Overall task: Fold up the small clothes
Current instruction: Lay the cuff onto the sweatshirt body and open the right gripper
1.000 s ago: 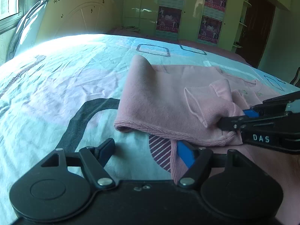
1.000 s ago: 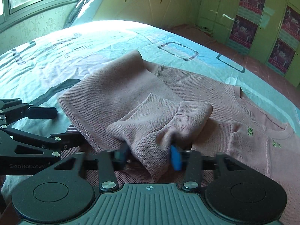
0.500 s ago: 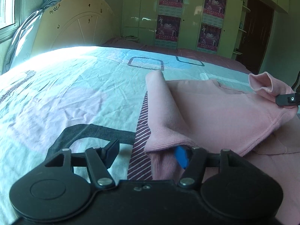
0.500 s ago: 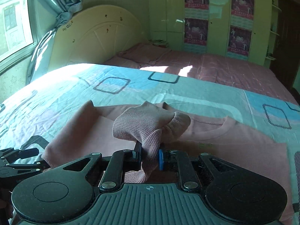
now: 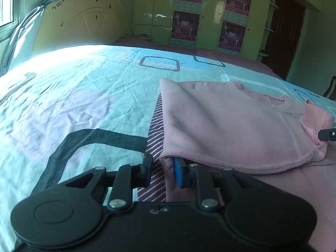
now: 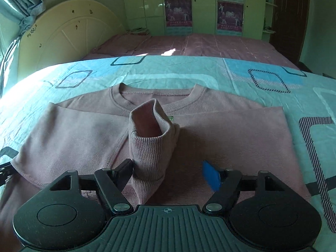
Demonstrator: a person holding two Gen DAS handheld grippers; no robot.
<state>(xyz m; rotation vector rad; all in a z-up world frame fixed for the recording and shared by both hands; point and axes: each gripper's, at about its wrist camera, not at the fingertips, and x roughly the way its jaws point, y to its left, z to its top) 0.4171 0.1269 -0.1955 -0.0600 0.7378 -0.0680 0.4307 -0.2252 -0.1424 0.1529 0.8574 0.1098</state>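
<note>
A small pink sweater (image 5: 231,126) lies on the bed, its left sleeve folded across the body. In the right wrist view the sweater (image 6: 220,138) faces me with its neckline at the far side. My right gripper (image 6: 168,174) is open; the ribbed sleeve cuff (image 6: 151,138) stands between its fingers, leaning on the left finger. My left gripper (image 5: 161,172) is partly closed at the sweater's left hem, the edge of the fabric between its fingers. The right gripper's fingertip (image 5: 327,134) shows at the right edge of the left wrist view.
The bed has a teal and pink patterned sheet (image 5: 73,105) with a cream headboard (image 5: 84,25) at the far left. A second bed with a pink cover (image 6: 189,44) and green wardrobes (image 6: 210,6) stand behind. A dark door (image 5: 287,35) is at the far right.
My right gripper carried the sleeve cuff across the sweater's body and opened, letting it go. The sleeve now lies folded over. My left gripper narrowed on the hem edge.
</note>
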